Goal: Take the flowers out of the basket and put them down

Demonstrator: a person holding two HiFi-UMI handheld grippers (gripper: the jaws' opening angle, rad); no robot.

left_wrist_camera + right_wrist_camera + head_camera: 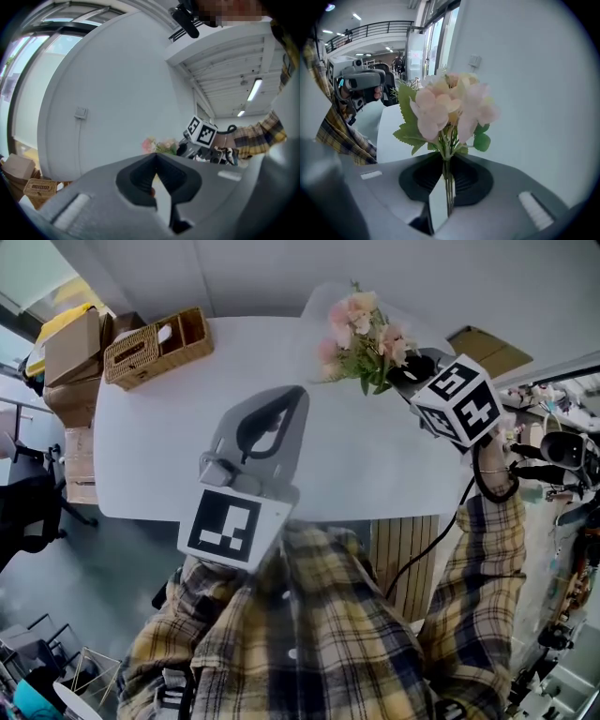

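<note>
Right tongs [444,180] are clamping the flowers [450,105] by their thin stems over the surface [347,465], well apart from the basket [155,348]. Left tongs [156,164] are sitting together, empty. Judgement: the narrow grip is risking a slip, dropping the bunch.

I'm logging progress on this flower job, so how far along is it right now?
Done: the flowers are out of the wicker basket, which sits at the far left of the white table. In hand: the right gripper is shut on their stems, at the table's far right. Left: setting them down and letting go. The left gripper is shut and holds nothing.
</note>
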